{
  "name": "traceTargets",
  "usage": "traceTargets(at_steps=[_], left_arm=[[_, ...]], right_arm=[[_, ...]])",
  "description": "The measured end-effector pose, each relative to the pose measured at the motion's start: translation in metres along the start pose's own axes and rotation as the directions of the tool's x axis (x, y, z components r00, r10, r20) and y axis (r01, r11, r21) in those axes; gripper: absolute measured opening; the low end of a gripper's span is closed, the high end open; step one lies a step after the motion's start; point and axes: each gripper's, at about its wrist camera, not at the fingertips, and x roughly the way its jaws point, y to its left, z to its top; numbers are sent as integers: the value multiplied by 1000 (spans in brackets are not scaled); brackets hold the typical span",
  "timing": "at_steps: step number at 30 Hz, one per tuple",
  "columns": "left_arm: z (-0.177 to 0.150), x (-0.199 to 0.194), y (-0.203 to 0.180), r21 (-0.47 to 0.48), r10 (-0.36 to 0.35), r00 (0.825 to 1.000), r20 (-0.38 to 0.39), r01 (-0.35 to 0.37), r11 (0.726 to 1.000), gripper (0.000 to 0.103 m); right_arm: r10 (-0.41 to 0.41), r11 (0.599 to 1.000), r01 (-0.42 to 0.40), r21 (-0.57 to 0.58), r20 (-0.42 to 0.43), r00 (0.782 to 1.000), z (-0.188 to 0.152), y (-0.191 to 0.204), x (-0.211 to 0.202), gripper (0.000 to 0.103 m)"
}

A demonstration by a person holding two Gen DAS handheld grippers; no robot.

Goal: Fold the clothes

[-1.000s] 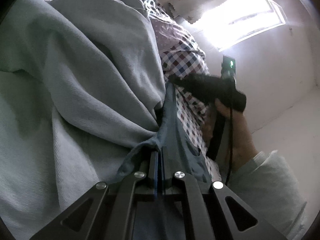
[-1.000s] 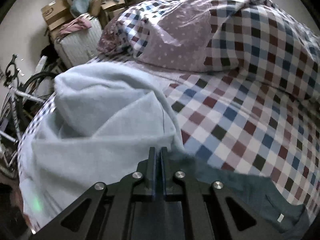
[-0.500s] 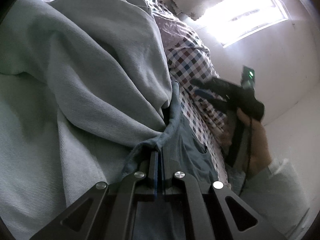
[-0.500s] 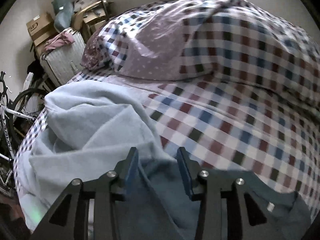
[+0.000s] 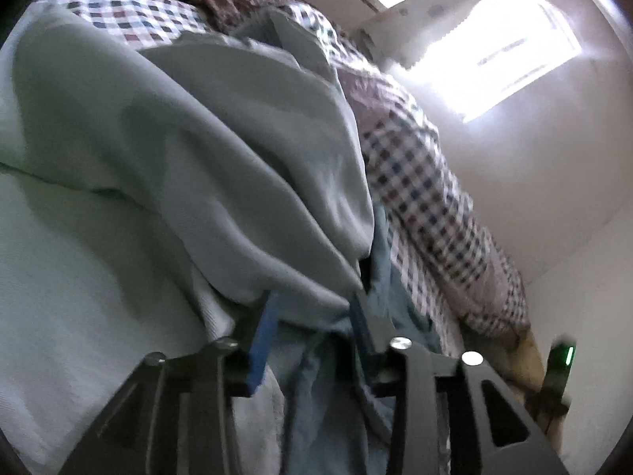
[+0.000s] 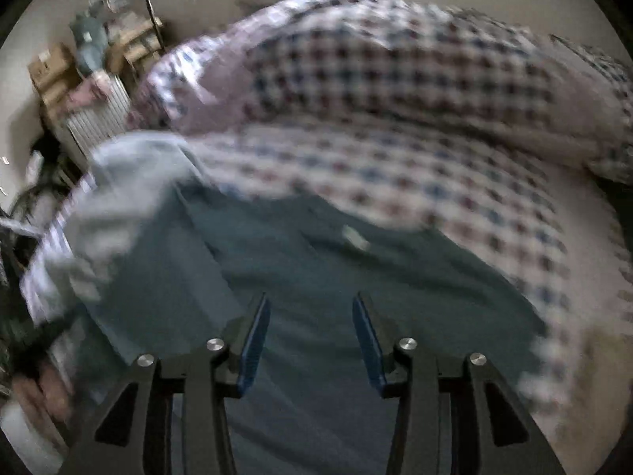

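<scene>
Checked bedding (image 6: 395, 126) under blue garment (image 6: 316, 277) (label right-view only)

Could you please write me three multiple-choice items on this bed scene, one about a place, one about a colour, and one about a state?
1. Where does the dark blue garment lie?
A. On the checked bedcover
B. Over the bicycle
C. In a cardboard box

2. What colour are the pads on the right gripper?
A. Red
B. Blue
C. White

3. How do the right gripper's fingers stand?
A. Clamped on the light grey-green garment
B. Shut on nothing
C. Apart, with nothing pinched

Answers:
1. A: in the right wrist view the garment is spread flat on the checked bedcover.
2. B: both pads facing the gap are plainly blue.
3. C: the fingers stand well apart above the dark blue garment, which shows unpinched through the gap; the jaws are opening.
</scene>
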Motion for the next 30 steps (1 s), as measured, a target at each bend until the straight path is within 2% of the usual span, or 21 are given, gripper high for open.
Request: traceTargets(at_steps=[3,6,10,13,17,19,20,21,23,24,25,27,28,30], left_arm=[[0,-3,-3,23,-2,1000,14,2,1000,41],[-4,0,-14,92,0,1000,-9,1,996,45],[-11,12,-31,219,33,998,-55,-20,976,51],[-16,19,-40,287,61,996,-63,-41,957,52],[-18,26,-40,301,75,995,-66,-52,952,52],[-19,25,-39,304,83,995,-57,-62,951,52],[-20,25,-39,306,87,995,-53,-67,950,48],[-20,24,-38,307,97,994,-46,-78,948,33],[-20,30,-38,308,119,992,-49,-98,946,19],[-20,30,-37,304,115,992,-51,-95,948,13],[-21,30,-37,301,114,992,-48,-94,949,13],[-23,29,-39,313,124,992,-28,-109,944,10],[-24,28,-39,313,125,992,-20,-113,943,10],[-24,28,-38,309,125,992,-12,-116,944,9]], right_arm=[[-44,999,43,-15,-75,996,-45,-33,-16,47],[-79,997,76,-27,-138,987,-84,-60,-26,47],[-105,994,96,-52,-220,970,-124,-84,-24,47],[-136,988,109,-112,-275,952,-144,-88,-16,47],[-189,971,126,-205,-325,927,-159,-87,-1,47],[-191,969,122,-216,-336,922,-161,-90,5,47],[-189,969,119,-217,-341,921,-162,-92,8,47],[-187,969,115,-219,-345,920,-163,-93,11,47],[-179,968,101,-228,-353,919,-164,-94,15,46],[-171,967,89,-239,-350,921,-164,-93,15,42],[-168,964,82,-254,-341,925,-164,-90,13,32],[-175,958,88,-271,-316,933,-162,-88,7,23],[-180,956,95,-277,-302,936,-161,-87,3,13],[-190,950,102,-293,-288,939,-158,-84,-4,4]])
